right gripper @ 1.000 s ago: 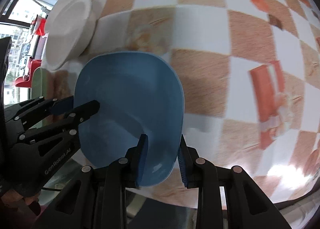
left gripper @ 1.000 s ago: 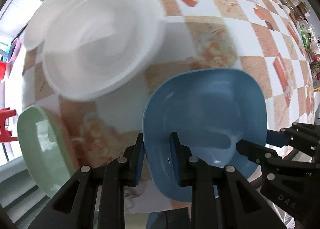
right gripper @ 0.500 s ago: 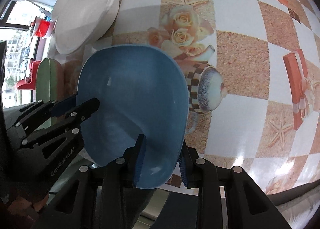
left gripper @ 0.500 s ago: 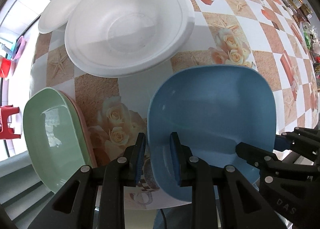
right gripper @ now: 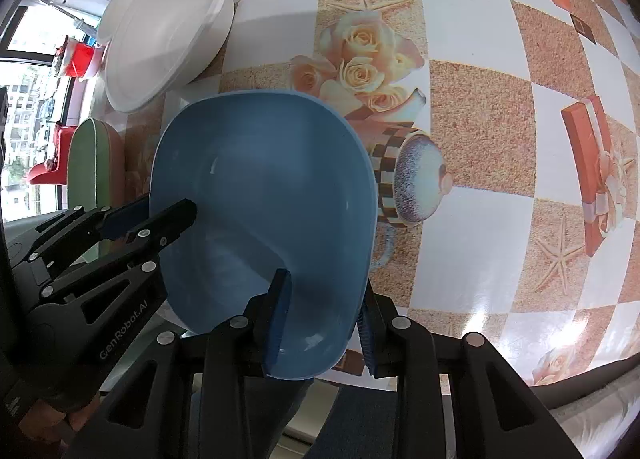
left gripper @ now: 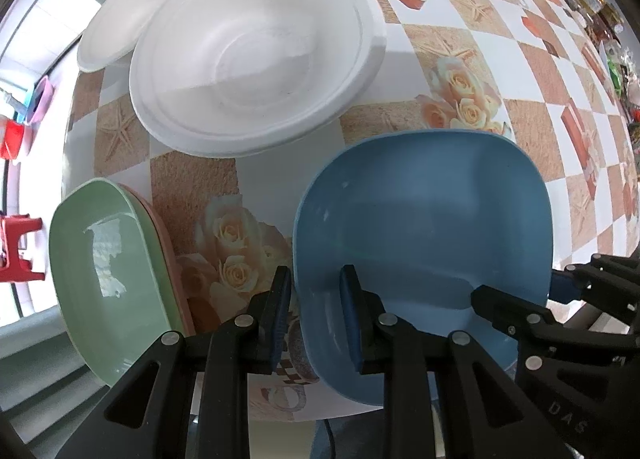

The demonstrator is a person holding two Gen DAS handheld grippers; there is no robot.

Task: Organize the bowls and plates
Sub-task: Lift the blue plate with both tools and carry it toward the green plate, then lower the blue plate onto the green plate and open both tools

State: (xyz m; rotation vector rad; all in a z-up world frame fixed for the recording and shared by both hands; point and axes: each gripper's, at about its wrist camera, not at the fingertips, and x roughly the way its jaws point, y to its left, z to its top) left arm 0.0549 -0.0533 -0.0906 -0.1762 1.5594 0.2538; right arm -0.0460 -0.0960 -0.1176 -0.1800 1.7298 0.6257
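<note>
A blue square bowl is held just above the checkered table, near its front edge. My left gripper is shut on its left rim, one finger inside and one outside. My right gripper is shut on the near right rim of the blue bowl. The right gripper also shows in the left wrist view, and the left gripper shows in the right wrist view. A green bowl sits nested in a pink one at the left. A large white bowl stands behind.
A second white plate lies behind the large white bowl, with more white dishes at the far edge. The table's front edge runs just under the blue bowl. Red stools stand on the floor at the left.
Both grippers have carried the blue bowl slightly back and the view has settled from blur. The white bowl and green bowl now sit lower and nearer in the left wrist view.
</note>
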